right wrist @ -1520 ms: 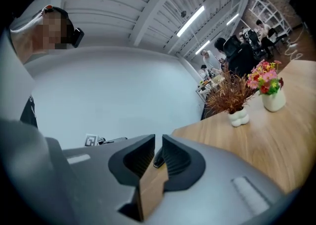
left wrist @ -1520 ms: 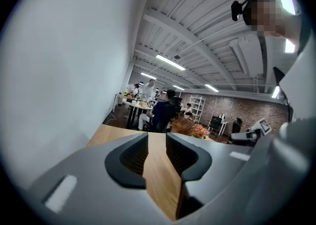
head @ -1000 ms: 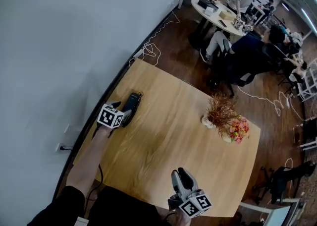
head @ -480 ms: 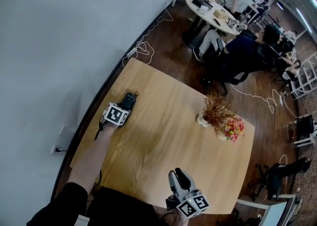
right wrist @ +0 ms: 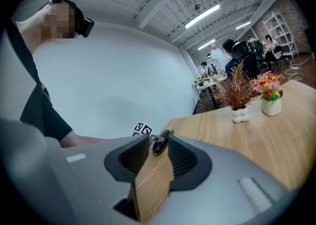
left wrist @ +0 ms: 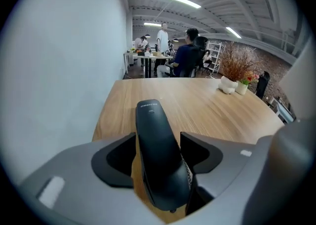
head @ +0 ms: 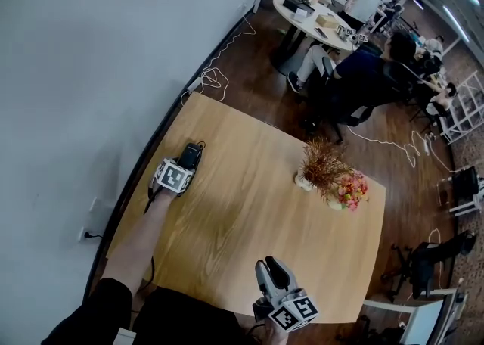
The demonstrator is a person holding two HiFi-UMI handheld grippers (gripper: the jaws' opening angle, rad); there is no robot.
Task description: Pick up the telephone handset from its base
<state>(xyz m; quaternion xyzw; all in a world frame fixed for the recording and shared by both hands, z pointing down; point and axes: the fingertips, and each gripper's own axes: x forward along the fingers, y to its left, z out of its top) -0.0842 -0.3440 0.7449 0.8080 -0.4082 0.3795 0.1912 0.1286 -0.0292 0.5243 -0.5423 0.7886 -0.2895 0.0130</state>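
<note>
The black telephone handset [head: 190, 156] lies at the table's left edge by the wall, its base hidden beneath it. In the left gripper view the handset [left wrist: 154, 135] runs lengthwise between the jaws, with a bit of coiled cord [left wrist: 188, 171] at its right side. My left gripper [head: 184, 165] points steeply down over it. Its jaws [left wrist: 158, 142] are opening, and the pads sit close to the handset's sides without clearly pressing. My right gripper [head: 272, 266] hovers over the near table edge, open and empty [right wrist: 158, 146]. It looks across at the distant phone [right wrist: 160, 143].
A white vase of dried brown stems [head: 321, 166] and a vase of colourful flowers [head: 350, 189] stand at the table's [head: 249, 222] right middle. A grey wall runs along the left. Beyond the far edge are seated people at a round table [head: 314, 14] and loose cables on the floor.
My left gripper has come down and forward over the handset, which now shows less beyond the marker cube. The right gripper has stayed where it was.
</note>
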